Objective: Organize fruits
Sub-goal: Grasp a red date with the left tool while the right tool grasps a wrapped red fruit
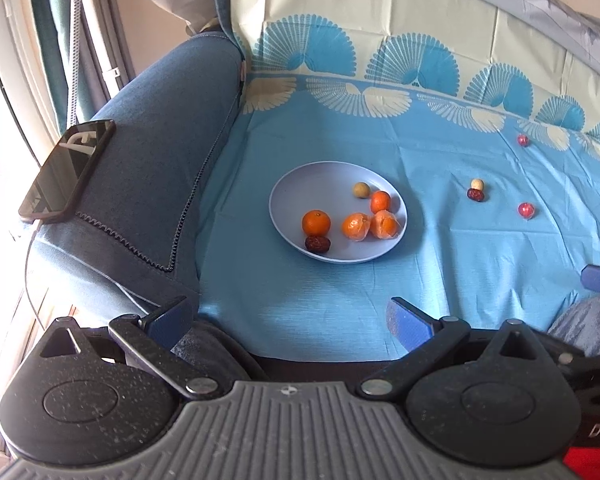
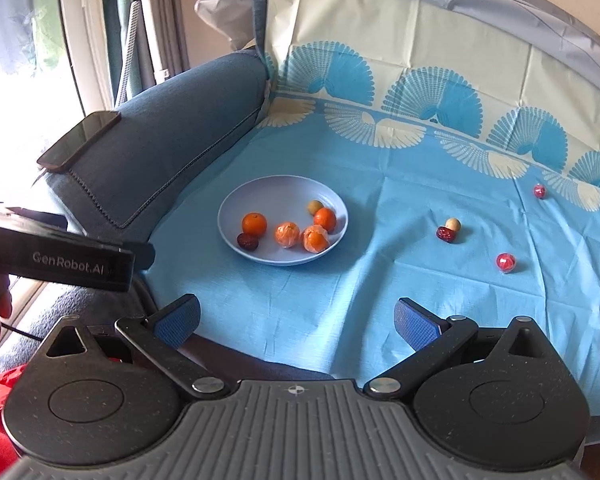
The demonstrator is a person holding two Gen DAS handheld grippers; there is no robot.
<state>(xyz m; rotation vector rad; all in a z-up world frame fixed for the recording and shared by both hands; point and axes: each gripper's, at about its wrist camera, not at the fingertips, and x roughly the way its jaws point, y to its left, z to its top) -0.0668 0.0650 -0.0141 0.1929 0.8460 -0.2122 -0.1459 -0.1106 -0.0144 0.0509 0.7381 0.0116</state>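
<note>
A pale blue plate (image 1: 300, 184) (image 2: 260, 200) sits on the blue cloth. It holds two whole oranges, two peeled ones (image 1: 356, 226) (image 2: 287, 235), a red date (image 1: 317, 243) (image 2: 247, 241) and a small tan fruit (image 1: 361, 189) (image 2: 314, 207). On the cloth to the right lie another date (image 1: 475, 195) (image 2: 445, 234) touching a tan fruit (image 1: 477, 183) (image 2: 453, 224), and two red wrapped balls (image 1: 526, 210) (image 2: 505, 261) (image 1: 522, 140) (image 2: 539, 191). My left gripper (image 1: 290, 316) and right gripper (image 2: 296, 322) are open and empty, well short of the plate.
A blue sofa armrest (image 1: 160, 140) (image 2: 172, 144) stands left of the plate with a phone (image 1: 68, 170) (image 2: 80, 140) on it. The left gripper's body (image 2: 60, 260) shows at the left of the right wrist view. The cloth runs up the sofa back (image 1: 380, 12).
</note>
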